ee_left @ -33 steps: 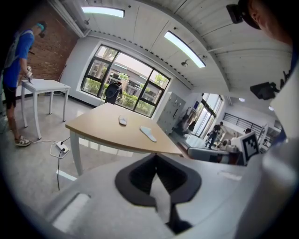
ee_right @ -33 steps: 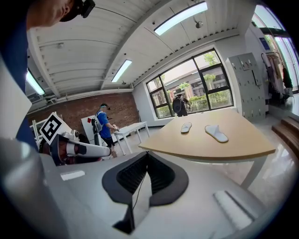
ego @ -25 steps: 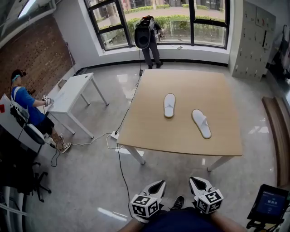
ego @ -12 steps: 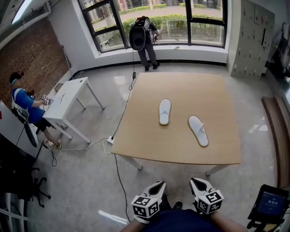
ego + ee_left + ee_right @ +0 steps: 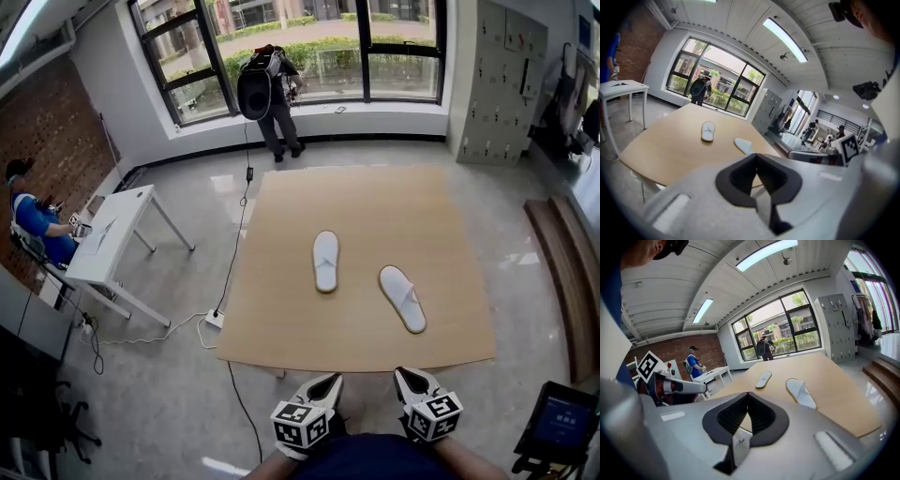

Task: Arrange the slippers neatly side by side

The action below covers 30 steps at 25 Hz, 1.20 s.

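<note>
Two white slippers lie apart on the wooden table (image 5: 281, 319). The left slipper (image 5: 325, 262) lies straight, toe pointing away from me. The right slipper (image 5: 402, 298) is turned at an angle, toe toward the near right. Both also show in the left gripper view, left slipper (image 5: 708, 131) and right slipper (image 5: 744, 145), and in the right gripper view, left slipper (image 5: 763, 378) and right slipper (image 5: 801, 393). My left gripper (image 5: 327, 380) and right gripper (image 5: 406, 374) hang short of the table's near edge, both shut and holding nothing.
A small white table (image 5: 108, 239) stands at the left with a seated person (image 5: 33, 220) beside it. Another person (image 5: 262, 89) stands at the window. A cable and power strip (image 5: 214, 319) lie on the floor by the table's left corner. A bench (image 5: 562, 272) runs along the right.
The table and slippers have come closer and lower in the head view as I moved toward them. Both grippers stay shut in the same spot in the view.
</note>
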Tool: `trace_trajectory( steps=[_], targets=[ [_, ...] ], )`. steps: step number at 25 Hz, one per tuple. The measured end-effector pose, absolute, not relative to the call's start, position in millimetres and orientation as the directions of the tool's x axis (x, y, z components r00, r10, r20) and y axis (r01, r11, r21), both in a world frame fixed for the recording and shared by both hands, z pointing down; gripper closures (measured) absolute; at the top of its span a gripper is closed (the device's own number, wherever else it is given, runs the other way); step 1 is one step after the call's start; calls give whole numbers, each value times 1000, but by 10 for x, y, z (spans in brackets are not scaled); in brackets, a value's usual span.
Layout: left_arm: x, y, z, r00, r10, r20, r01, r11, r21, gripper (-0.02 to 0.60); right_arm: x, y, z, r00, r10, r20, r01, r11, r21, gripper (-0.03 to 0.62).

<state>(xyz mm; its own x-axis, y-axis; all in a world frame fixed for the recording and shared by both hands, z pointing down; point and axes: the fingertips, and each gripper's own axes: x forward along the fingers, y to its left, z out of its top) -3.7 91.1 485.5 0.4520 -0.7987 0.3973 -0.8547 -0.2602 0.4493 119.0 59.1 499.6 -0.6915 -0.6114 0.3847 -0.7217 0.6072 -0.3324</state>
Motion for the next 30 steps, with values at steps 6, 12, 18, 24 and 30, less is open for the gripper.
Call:
trace_trajectory(
  steps=[6,12,18,24,30],
  targets=[
    [-361,444,4880,494,-769,404,-837,-296,460,578,944,170,4991,-652,-644,400,-758,561,-332,583],
    [-687,47,4973,528,-751,397,-819,-326,472,578,607,-169,5052,-625,-659,418,-780,539,-318,583],
    [-922,-74,5123,537,-730,423,-815,-320,483,578,458,-243,5083,-607,-654,451,-794,526,-306,583],
    [-956,32,5196,538,-715,447,-811,-294,505,578,476,-122,5148,-595,-635,493,-803,505,-318,583],
    [-833,-376,5216,503,-725,471,-835,-265,482,578,492,-684,5178,-640,-615,460,-767,542,-344,583]
  ],
)
